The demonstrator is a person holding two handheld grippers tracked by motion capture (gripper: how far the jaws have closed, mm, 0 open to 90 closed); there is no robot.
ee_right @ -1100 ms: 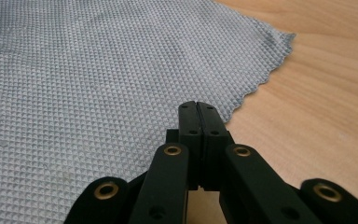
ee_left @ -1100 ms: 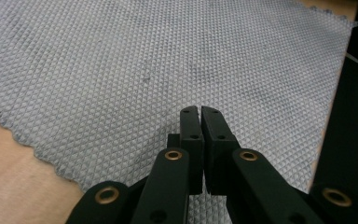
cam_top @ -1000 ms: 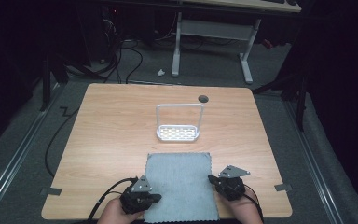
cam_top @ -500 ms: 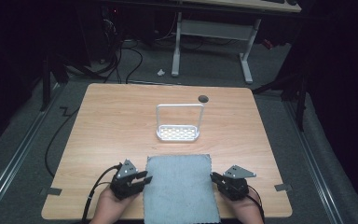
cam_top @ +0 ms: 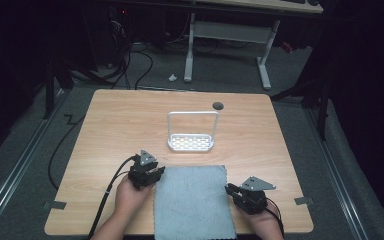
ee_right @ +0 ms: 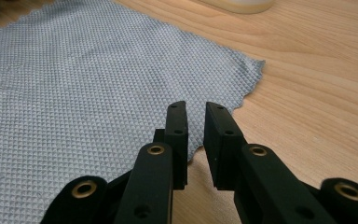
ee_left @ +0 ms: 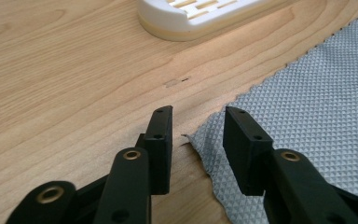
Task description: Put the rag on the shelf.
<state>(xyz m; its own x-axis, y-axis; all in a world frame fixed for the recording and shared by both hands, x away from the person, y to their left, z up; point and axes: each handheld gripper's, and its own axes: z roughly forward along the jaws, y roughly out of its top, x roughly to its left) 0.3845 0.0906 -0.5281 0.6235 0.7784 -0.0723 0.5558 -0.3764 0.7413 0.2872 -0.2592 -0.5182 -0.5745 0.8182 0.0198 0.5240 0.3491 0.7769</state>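
Grey cloth lies flat on worktop, long axis running toward white rack. Left tool, jaws just opening, empty, straddles cloth's far left corner. Right tool, jaws just parting, narrow gap, sits at right edge; grips nothing.

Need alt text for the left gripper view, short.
The left gripper hovers with its two black jaws open over the corner of a grey textured cloth lying flat on a wooden table. A white slotted rack base sits at the top edge.
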